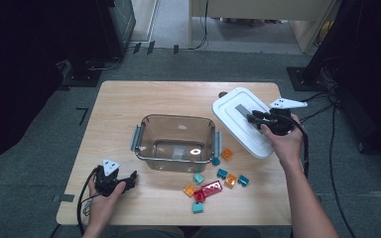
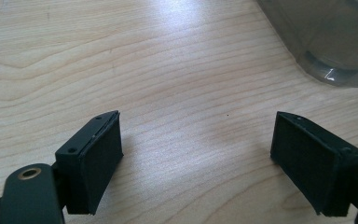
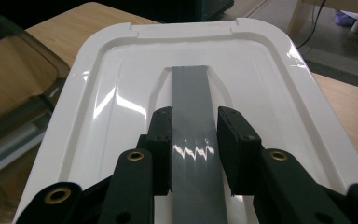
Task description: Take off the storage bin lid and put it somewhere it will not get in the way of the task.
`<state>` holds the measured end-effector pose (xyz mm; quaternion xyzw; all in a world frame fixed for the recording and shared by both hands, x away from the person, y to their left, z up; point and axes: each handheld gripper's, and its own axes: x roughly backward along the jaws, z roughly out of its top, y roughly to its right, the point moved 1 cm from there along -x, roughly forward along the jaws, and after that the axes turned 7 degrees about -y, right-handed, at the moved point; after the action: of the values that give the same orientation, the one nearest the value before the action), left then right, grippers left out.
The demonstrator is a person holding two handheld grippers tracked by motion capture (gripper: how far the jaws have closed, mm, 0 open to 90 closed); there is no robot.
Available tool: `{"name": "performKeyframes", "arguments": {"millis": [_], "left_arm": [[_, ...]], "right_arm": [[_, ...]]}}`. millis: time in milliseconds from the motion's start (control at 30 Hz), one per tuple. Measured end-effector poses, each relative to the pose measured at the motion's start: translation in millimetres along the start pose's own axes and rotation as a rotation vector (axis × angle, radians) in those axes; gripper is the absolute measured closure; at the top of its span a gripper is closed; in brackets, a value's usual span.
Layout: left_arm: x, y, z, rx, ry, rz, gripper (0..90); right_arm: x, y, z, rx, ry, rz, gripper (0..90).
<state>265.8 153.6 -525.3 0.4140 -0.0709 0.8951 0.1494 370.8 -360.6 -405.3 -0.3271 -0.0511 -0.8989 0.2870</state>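
A white lid (image 1: 233, 111) lies at the table's right, its far end towards the clear plastic container (image 1: 139, 139) at the middle. My right gripper (image 1: 252, 118) reaches over the lid from the right. In the right gripper view the jaws of this gripper (image 3: 195, 116) stand narrow on either side of the grey handle strip (image 3: 191, 88) that runs down the lid (image 3: 121, 70), with the pads against its edges. My left gripper (image 1: 133, 177) rests low at the table's front left, open over bare wood (image 2: 196, 154), just short of the container's corner (image 2: 326, 42).
Several small bricks lie in front of the container: an orange one (image 1: 226, 153), a red one (image 1: 209, 189), teal ones such as (image 1: 197, 207). The container (image 3: 9, 60) holds nothing. The lid's right edge hangs near the table's right side.
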Motion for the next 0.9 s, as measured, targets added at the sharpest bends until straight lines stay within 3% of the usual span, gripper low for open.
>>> {"name": "performKeyframes", "arguments": {"millis": [267, 567, 900], "left_arm": [[0.0, 0.1, 0.0, 0.001, 0.000, 0.000, 16.0], [0.0, 0.1, 0.0, 0.001, 0.000, 0.000, 16.1], [0.0, 0.0, 0.1, 0.000, -0.001, 0.000, 16.1]], "right_arm": [[-10.1, 17.4, -14.2, -0.056, -0.008, -0.061, 68.6], [-33.5, 30.4, -41.8, -0.108, -0.059, -0.112, 68.6], [-54.7, 35.7, -71.2, -0.141, -0.115, -0.144, 68.5]]}}
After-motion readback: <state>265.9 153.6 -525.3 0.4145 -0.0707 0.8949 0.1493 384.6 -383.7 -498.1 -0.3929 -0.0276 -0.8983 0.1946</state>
